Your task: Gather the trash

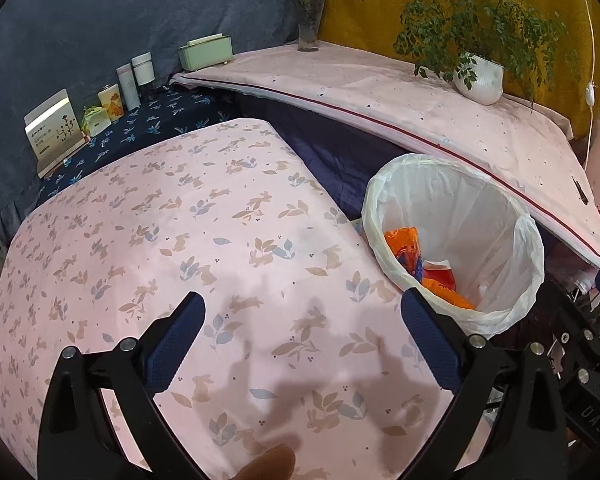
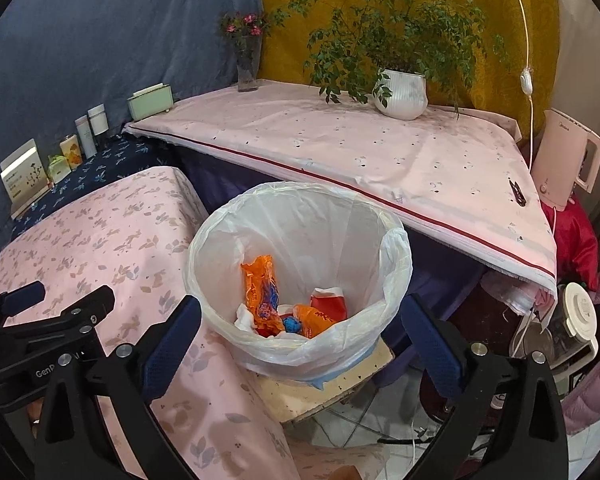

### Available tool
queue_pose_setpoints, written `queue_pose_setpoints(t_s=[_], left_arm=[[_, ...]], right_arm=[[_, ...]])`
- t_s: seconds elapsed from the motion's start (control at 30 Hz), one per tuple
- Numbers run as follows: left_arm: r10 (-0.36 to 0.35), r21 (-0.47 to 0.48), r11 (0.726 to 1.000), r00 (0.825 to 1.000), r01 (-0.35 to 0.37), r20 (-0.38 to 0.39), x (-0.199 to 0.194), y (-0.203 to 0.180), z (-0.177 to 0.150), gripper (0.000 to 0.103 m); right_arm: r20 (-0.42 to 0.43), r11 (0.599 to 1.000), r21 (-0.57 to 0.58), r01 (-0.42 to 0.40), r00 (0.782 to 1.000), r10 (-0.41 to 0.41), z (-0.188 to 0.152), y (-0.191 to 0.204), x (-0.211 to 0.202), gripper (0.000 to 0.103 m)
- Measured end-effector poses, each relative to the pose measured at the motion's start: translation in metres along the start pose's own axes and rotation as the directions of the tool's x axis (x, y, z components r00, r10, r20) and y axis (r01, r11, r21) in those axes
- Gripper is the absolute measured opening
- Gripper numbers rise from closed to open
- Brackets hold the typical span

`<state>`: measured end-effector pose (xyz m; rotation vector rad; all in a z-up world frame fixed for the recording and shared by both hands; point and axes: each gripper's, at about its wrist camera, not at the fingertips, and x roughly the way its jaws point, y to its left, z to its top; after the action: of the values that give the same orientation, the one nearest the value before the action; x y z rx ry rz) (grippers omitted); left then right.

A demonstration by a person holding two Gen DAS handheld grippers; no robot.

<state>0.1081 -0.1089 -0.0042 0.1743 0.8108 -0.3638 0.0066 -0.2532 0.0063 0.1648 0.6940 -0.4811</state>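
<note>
A round bin lined with a white plastic bag [image 2: 392, 252] stands between two cloth-covered tables. Inside it lie orange wrappers [image 2: 260, 292], a red and white packet [image 2: 328, 302] and a small blue scrap [image 2: 291, 324]. My right gripper [image 2: 300, 324] hangs open over the bin's near rim, nothing between its blue pads. My left gripper [image 1: 302, 322] is open above the pink rabbit-print cloth [image 1: 180, 240], with nothing held. The bin [image 1: 496, 200] sits to its right with orange wrappers [image 1: 404, 248] inside. The left gripper's black frame [image 2: 40, 320] shows at the lower left of the right wrist view.
A pink-clothed table [image 2: 340, 140] behind the bin carries a potted plant [image 2: 400, 94] and a flower vase [image 2: 247, 68]. Boxes and bottles [image 1: 100, 108] line the dark blue cloth at left. A pink kettle [image 2: 568, 156] and a glass kettle [image 2: 568, 320] stand at right.
</note>
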Motion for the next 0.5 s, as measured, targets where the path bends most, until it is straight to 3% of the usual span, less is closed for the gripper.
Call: queue_pose_setpoints(t_s=[0.5], left_arm=[[0.015, -0.021, 1.000, 0.999, -0.016, -0.030, 0.0065, 0.0006, -0.0095, 0.094]], right_arm=[[-0.028, 1.000, -0.013, 0.001, 1.000, -0.001, -0.0105, 0.0028, 0.0063, 0.097]])
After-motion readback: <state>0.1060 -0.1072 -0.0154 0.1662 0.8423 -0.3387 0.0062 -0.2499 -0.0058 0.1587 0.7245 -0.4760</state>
